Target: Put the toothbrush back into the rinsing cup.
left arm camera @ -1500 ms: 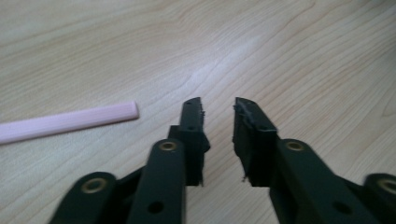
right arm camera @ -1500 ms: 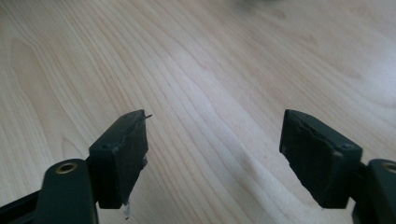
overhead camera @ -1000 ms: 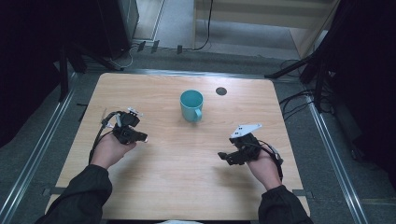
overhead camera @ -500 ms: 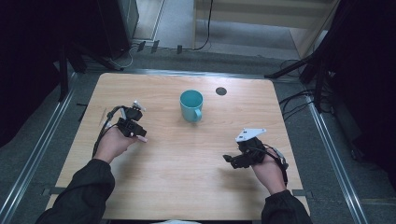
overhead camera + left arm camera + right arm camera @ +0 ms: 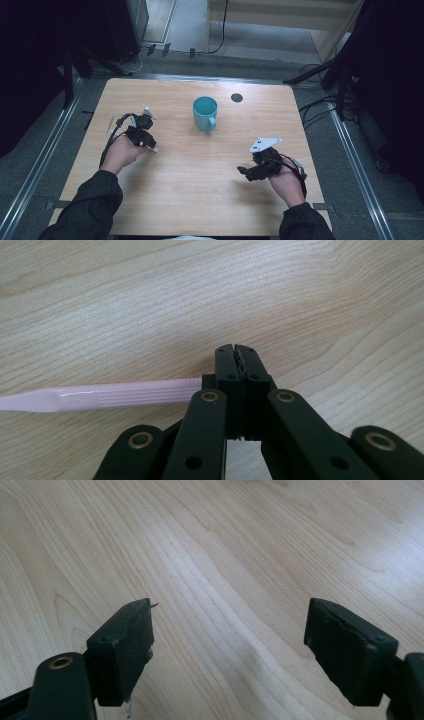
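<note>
My left gripper is shut on a pale pink plastic stick, a ribbed handle with a flat smooth end that juts out to the left of the jaws, just above the wood. From the high view the left gripper sits at the table's left with the stick's tip poking out. A teal mug stands upright at the middle back, handle toward me. At the front right my right gripper is open; in the right gripper view the right gripper has bare wood between its jaws.
The wooden table has a small black round disc behind and to the right of the mug. Metal rails run along both sides of the table. Dark stands and cables crowd the floor at the back and right.
The left hand has shifted a little and sunk closer to the tabletop, still gripping the pink stick. The right hand has barely moved.
</note>
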### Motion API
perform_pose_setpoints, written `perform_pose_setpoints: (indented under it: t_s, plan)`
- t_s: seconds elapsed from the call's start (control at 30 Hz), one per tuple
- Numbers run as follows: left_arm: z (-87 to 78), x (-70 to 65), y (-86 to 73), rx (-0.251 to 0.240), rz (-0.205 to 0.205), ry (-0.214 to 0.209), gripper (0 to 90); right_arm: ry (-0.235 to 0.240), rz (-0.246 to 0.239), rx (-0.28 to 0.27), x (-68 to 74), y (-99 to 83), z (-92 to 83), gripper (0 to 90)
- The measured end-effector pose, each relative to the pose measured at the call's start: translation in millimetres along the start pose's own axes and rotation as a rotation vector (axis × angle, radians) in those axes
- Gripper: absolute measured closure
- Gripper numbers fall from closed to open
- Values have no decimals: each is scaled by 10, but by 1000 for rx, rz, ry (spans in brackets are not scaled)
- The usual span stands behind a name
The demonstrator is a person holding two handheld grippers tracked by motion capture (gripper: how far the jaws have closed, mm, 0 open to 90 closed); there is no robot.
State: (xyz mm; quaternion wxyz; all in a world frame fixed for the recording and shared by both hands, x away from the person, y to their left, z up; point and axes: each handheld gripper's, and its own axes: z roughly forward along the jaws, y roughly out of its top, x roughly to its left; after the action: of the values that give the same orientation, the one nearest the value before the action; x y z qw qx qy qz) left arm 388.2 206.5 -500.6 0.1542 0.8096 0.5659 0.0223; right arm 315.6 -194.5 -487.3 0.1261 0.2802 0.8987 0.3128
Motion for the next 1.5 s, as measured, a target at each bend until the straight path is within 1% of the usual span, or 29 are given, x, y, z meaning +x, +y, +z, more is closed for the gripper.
perform_pose_setpoints:
  t_s: [0.03,0.1,0.17,0.2,0.27,0.37,0.47,0.57,0.6,0.63,0.83,0.87,1.0,1.03,1.17,1.23,1.43,1.5]
  plan:
    - [1,3,2,-6,-4,2,894,1,-3,0,1,1,2,201]
    - [8,19,15,-14,-12,-7,894,2,-11,2,0,2,6,200]
    - [35,35,24,-9,-17,-11,894,4,-7,14,7,1,13,199]
    - [46,43,28,0,-15,-9,894,2,-15,16,7,1,19,199]
    - [65,43,28,5,-20,-9,894,3,-17,16,9,2,21,199]
    - [66,32,25,12,-14,-9,894,9,-20,14,15,4,16,199]
    - [69,-9,12,23,-7,5,894,8,-23,16,14,3,17,200]
    - [78,-48,-23,31,-6,1,894,6,-23,13,7,5,15,200]
    - [80,-56,-37,42,0,8,894,5,-19,13,10,7,14,200]
    - [79,-59,-49,38,1,12,894,7,-22,13,8,11,15,199]
    - [31,-41,-152,57,-7,5,893,15,-34,14,8,42,38,199]
    - [20,-37,-175,54,-10,8,893,15,-32,16,11,47,43,199]
    - [-28,6,-258,60,-26,-8,892,21,-45,17,12,77,68,199]
    - [-40,24,-286,54,-41,-18,892,27,-48,19,14,86,76,199]
    - [-72,97,-357,61,-68,-32,891,33,-64,32,37,133,116,199]
    - [-84,119,-389,58,-82,-31,891,33,-70,30,37,142,126,199]
    - [-116,173,-473,68,-101,-33,891,40,-89,36,47,197,170,200]
    - [-119,190,-497,72,-108,-30,890,39,-88,38,53,213,180,199]
